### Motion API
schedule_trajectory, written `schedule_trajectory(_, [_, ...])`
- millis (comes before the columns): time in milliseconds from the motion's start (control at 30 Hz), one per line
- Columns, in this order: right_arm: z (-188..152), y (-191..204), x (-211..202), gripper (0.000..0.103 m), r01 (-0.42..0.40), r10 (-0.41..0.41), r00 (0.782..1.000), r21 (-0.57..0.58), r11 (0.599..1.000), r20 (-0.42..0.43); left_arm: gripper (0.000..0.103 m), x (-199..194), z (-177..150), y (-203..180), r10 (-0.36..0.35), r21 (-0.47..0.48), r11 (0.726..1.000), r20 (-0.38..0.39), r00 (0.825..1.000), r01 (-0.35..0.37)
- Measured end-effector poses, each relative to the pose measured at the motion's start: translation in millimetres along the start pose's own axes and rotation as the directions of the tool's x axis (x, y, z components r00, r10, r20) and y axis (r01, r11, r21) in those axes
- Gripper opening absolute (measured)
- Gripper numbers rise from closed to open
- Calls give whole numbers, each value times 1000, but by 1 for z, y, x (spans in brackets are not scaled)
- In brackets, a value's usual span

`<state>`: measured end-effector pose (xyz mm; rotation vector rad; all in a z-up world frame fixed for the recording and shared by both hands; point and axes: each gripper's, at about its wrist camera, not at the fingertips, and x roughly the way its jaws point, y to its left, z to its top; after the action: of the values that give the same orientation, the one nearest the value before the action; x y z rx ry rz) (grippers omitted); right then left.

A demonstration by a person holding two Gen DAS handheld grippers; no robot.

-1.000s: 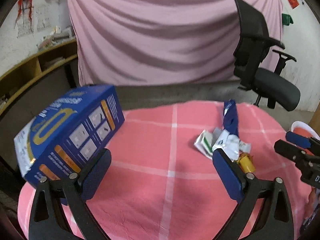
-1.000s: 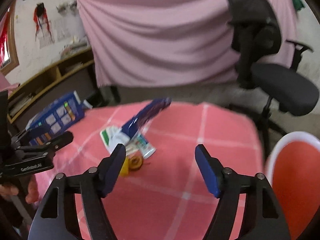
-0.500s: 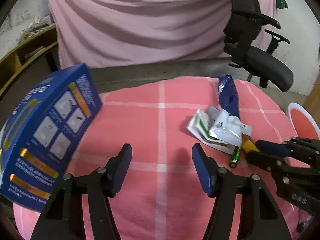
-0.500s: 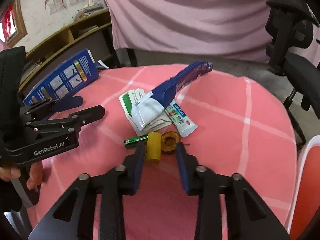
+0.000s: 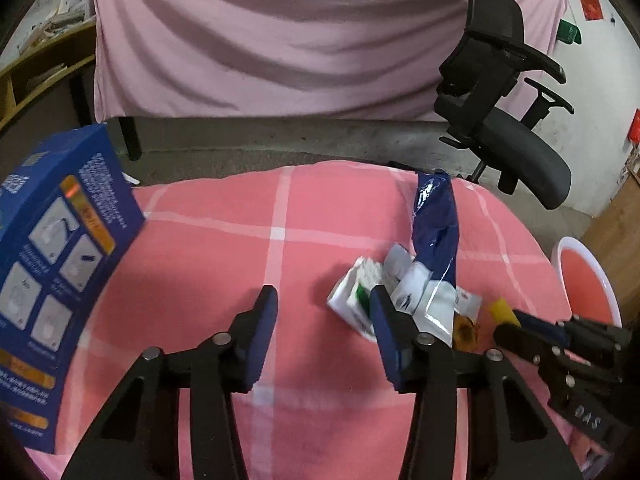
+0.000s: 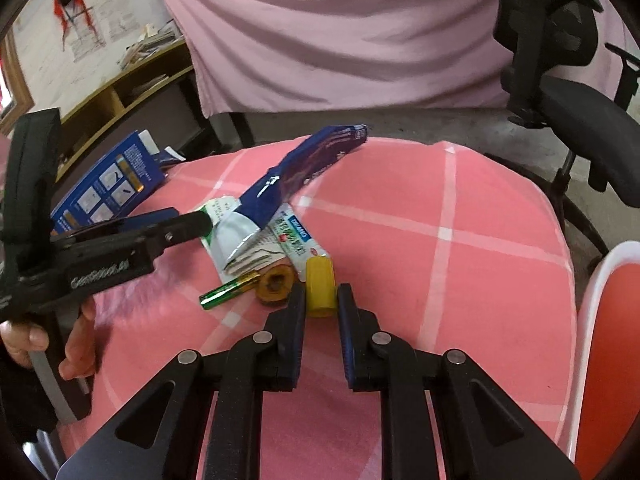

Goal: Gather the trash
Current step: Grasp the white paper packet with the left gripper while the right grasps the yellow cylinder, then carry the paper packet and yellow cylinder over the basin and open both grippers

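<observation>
Right wrist view: the right claw (image 6: 321,300) is pinching the yellow cylinder (image 6: 320,283), its pads having just been closing onto the cylinder's sides.
Landmark: the yellow cylinder is lying on the pink checked counter (image 6: 460,264), at the near edge of the trash pile.
Left claw: the left claw (image 5: 322,314) is hanging half spread, its jaws having just been closing with nothing between them; its right pad is sitting just left of the cylinder, over the white wrapper (image 5: 416,300).
Step in hand: the grip is looking centred, so I judge a straight lift is working best, keeping the cylinder level.
Neighbours: the brown round piece (image 6: 276,285) is touching the cylinder's left side; the green battery (image 6: 229,290) is lying farther left; the blue packet (image 6: 304,168) is stretching behind it.
Obstacles: the brown piece is risking being dragged along.
Drop spot: the red bin (image 6: 612,352) is standing to the cylinder's right, probably the target.
Far left: the blue box (image 5: 52,280) is leaning at the counter's edge.
</observation>
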<state>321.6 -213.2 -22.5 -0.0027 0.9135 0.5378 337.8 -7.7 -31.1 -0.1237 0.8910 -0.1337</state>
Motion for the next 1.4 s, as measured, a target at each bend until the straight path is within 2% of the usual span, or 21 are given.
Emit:
schedule_trajectory(167, [0, 3, 1, 14, 1, -1, 1000, -4, 1000, 1, 36, 9, 5, -5, -60, 29, 998, -55, 997, 62])
schedule_trajectory(233, [0, 2, 1, 14, -3, 3, 1000, 1, 1000, 1, 25, 8, 6, -6, -72, 35, 997, -59, 996, 74])
schedule_trajectory(467, [-3, 2, -2, 14, -11, 11, 1000, 5, 1000, 16, 16, -3, -1, -3, -89, -8, 996, -42, 995, 89])
schedule_trajectory(733, [-10, 8, -15, 14, -15, 16, 998, -21, 1000, 57, 7, -35, -17, -14, -70, -27, 997, 55, 996, 71])
schedule_trajectory(1133, [-25, 20, -46, 14, -22, 30, 986, -52, 998, 167, 4, -86, -44, -39, 11, 39, 999, 167, 986, -18])
schedule_trajectory(1300, [-31, 24, -64, 14, -9, 25, 968, -67, 998, 249, 4, -102, -52, -50, 37, 53, 997, 217, 976, -50])
schedule_trajectory(1400, [-36, 25, -80, 14, 7, 14, 941, -61, 998, 337, 4, -114, -54, -57, 50, 61, 996, 258, 965, -68])
